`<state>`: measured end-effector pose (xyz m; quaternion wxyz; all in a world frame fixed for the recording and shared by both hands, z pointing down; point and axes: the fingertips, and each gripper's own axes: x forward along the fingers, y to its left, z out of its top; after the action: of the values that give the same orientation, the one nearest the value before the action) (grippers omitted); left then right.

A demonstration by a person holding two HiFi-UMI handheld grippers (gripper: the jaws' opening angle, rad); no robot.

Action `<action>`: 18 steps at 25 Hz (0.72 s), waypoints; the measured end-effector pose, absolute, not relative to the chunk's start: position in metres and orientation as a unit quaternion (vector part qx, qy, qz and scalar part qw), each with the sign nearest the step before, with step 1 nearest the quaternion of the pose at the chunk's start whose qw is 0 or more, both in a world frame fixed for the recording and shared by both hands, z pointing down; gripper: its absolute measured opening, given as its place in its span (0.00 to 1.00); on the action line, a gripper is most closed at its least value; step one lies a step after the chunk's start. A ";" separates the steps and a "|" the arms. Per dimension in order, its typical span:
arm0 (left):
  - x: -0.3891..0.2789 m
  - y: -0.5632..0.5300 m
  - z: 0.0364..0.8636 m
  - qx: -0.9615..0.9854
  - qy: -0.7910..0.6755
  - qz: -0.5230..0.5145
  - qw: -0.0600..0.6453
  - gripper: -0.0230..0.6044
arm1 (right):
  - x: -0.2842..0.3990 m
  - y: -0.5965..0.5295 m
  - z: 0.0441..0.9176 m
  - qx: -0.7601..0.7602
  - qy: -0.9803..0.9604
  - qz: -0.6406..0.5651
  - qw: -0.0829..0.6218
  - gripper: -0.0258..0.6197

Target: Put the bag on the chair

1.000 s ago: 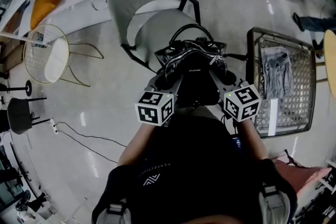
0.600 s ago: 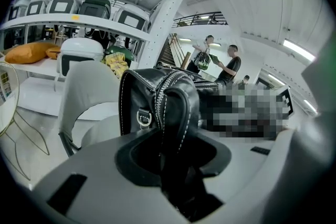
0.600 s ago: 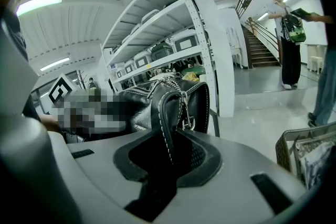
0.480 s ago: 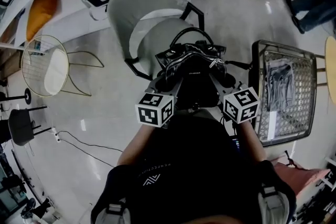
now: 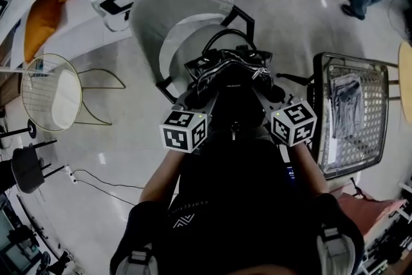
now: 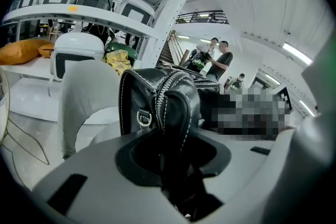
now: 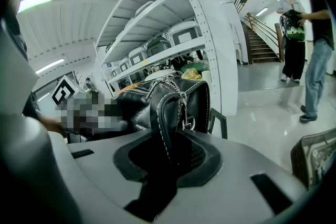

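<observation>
We have carried the bag (image 5: 228,77) forward: a second ago it was short of the chair (image 5: 168,22), and now it hangs over the seat's front, not yet resting. The left gripper (image 5: 195,97) and right gripper (image 5: 273,92) each clench a bag end; lowering seems next

Storage hall – tall white shelving (image 7: 207,44), glossy floor (image 5: 116,138), staircase (image 7: 260,39) beyond
</observation>
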<state>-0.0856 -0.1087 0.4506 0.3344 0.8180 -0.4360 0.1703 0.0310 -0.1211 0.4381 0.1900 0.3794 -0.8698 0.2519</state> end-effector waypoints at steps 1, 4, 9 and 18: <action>-0.087 -0.111 0.452 0.817 -0.437 0.171 0.335 0.25 | 0.029 -0.124 0.439 0.379 -0.869 0.253 0.191 0.19; -0.091 -0.126 0.455 0.812 -0.444 0.172 0.338 0.25 | 0.025 -0.141 0.442 0.374 -0.871 0.254 0.192 0.19; -0.099 -0.151 0.467 0.798 -0.461 0.174 0.348 0.25 | 0.017 -0.171 0.456 0.355 -0.876 0.261 0.197 0.19; -0.106 -0.198 0.493 0.774 -0.487 0.182 0.362 0.24 | 0.008 -0.224 0.483 0.325 -0.879 0.271 0.221 0.18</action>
<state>-0.1061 -0.1979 0.4926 0.3621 0.7737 -0.4869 0.1822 0.0079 -0.2240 0.4827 0.2212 0.3252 -0.8787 0.2706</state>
